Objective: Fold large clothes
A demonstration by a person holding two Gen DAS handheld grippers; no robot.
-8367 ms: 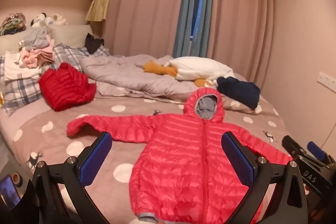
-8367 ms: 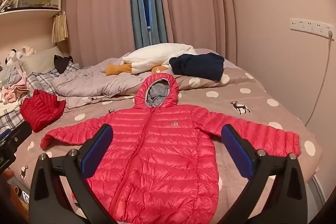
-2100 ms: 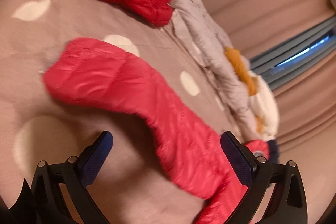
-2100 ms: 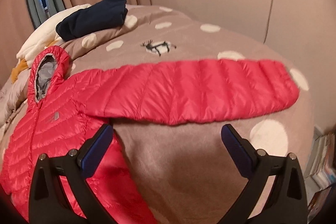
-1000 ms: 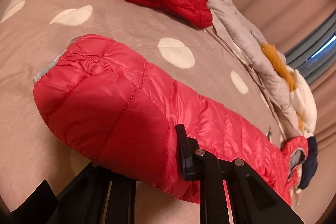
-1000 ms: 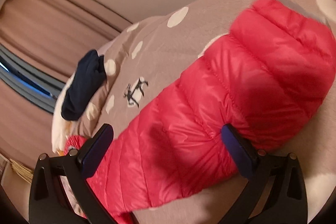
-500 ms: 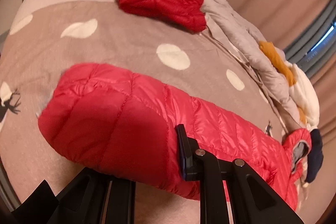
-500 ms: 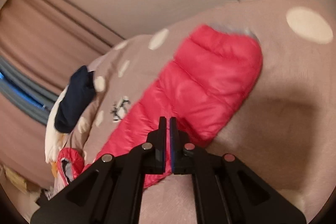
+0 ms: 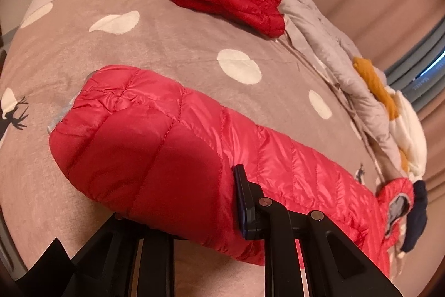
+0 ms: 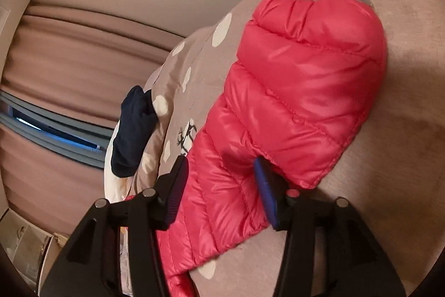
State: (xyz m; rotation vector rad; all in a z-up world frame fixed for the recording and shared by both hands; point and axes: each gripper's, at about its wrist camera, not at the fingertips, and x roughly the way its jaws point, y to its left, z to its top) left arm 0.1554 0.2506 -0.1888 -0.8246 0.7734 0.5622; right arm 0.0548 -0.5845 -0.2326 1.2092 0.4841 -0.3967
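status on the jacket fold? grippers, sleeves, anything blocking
Left gripper shut on the left sleeve. Right gripper jaws just reopened partway, right sleeve between them, grip unclear. Red jacket flat on bed, no obstruction.

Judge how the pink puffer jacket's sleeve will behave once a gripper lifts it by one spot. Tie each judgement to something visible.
Probably floppy: the sleeve already bulges and sags around the left gripper. Likely light for its bulk, given the puffy quilted panels. Possibly slippery: the shell shines glossily, so it might slide between the right gripper pads.
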